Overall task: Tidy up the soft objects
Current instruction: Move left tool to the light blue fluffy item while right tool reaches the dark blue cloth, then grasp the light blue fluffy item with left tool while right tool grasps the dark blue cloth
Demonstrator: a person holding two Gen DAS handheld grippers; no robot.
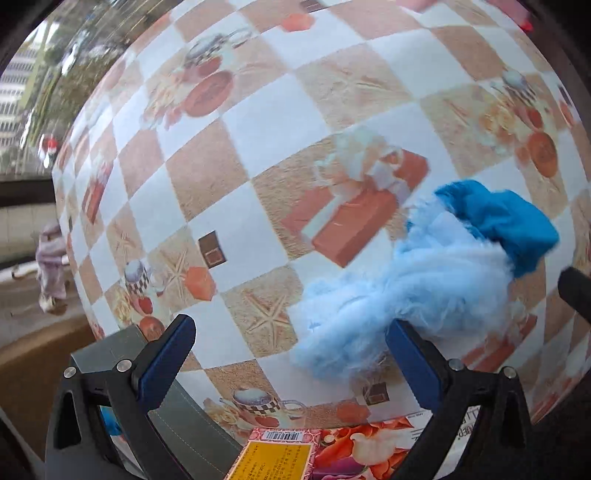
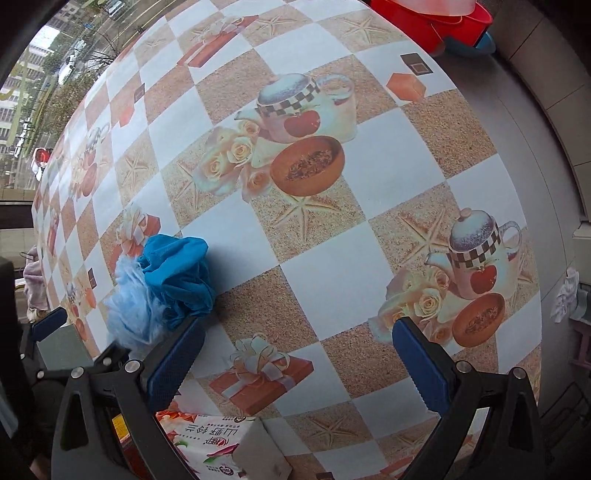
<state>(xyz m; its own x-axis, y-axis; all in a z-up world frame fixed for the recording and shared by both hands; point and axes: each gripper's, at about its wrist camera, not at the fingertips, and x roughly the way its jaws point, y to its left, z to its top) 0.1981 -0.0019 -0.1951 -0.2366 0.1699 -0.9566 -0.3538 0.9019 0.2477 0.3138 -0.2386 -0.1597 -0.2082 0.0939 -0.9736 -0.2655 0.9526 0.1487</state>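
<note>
My jaws are spread wide on both sides and neither pair has hold of anything: the left gripper [image 1: 290, 352] hangs over the near part of the tabletop [image 1: 273, 122] with bare checkered cloth between its blue pads, and the right gripper [image 2: 299, 352] does the same a little further right. The soft things sit together in one heap on the tabletop: a pale blue fluffy wad [image 1: 417, 291] with a crumpled darker blue cloth [image 1: 506, 225] lying against its far right side, the two touching. From the left wrist I see the wad just beyond my right-hand pad [image 1: 413, 363], its fringe brushing that pad. From the right wrist the same heap lies to the left, the blue cloth [image 2: 177, 273] on top of the fluffy wad [image 2: 129, 310], just beside the left-hand pad [image 2: 177, 363]. A flowered tissue pack [image 2: 210, 448] lies at the near edge under both grippers. A red tub [image 2: 436, 22] stands at the far right corner.
</note>
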